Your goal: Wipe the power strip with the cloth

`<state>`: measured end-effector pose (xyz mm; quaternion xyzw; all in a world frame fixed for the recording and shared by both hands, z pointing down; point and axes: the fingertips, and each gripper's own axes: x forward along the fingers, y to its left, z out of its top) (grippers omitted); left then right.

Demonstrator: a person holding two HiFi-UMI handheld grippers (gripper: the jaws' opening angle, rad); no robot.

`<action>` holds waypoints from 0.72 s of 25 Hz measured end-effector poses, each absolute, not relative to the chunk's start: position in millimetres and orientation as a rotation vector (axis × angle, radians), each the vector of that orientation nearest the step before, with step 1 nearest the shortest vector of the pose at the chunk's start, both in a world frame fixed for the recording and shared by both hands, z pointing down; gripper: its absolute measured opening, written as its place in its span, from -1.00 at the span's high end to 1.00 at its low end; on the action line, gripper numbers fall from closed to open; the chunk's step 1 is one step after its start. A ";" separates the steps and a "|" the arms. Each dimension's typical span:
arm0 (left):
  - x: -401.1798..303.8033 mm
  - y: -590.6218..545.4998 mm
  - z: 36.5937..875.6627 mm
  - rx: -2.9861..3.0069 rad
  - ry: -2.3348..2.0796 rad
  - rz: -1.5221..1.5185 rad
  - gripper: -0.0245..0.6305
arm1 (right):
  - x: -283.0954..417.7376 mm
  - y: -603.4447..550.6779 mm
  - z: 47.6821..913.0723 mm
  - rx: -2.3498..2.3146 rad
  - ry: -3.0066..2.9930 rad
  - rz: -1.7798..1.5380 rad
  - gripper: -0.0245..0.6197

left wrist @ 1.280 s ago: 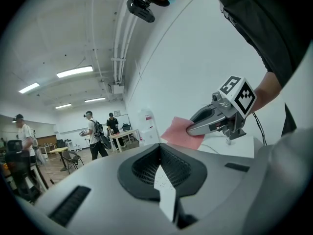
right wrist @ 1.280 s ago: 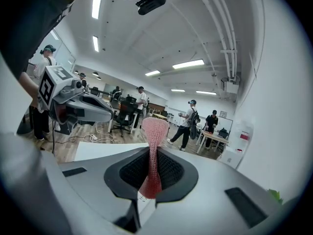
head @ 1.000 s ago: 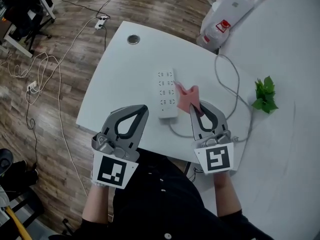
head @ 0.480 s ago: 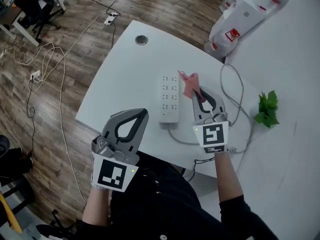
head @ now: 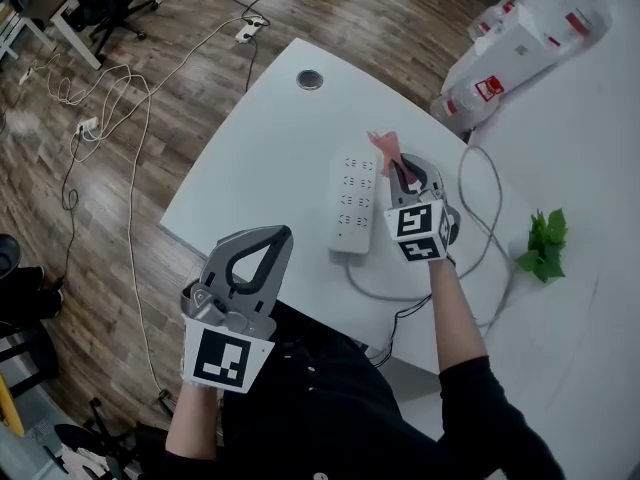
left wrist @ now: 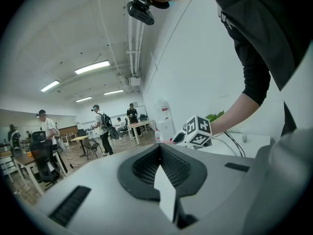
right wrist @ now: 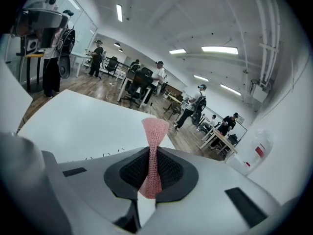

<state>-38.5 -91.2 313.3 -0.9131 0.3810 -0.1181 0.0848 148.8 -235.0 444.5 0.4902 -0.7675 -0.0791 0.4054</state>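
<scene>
**Cloth held beside the power strip**

Right gripper (head: 399, 165) clenched on the pink cloth (head: 384, 146), just beside the far end of the white power strip (head: 354, 204). The strip lies on a white table (head: 262, 164). Left gripper (head: 280, 234) pressed together, empty, near the table's edge. Wooden floor (head: 200, 98); open office with desks.

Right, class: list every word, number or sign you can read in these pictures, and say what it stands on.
Nothing can be read.
The red labels on the packages: too small and blurred to read.
The cubes: black-and-white square patterns only, no letters.
The power strip: no print legible.
</scene>
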 end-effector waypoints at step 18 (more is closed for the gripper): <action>-59.9 -78.0 325.7 -2.669 1.320 -0.415 0.88 | 149.0 -269.9 535.4 1.014 -1.870 -0.106 0.76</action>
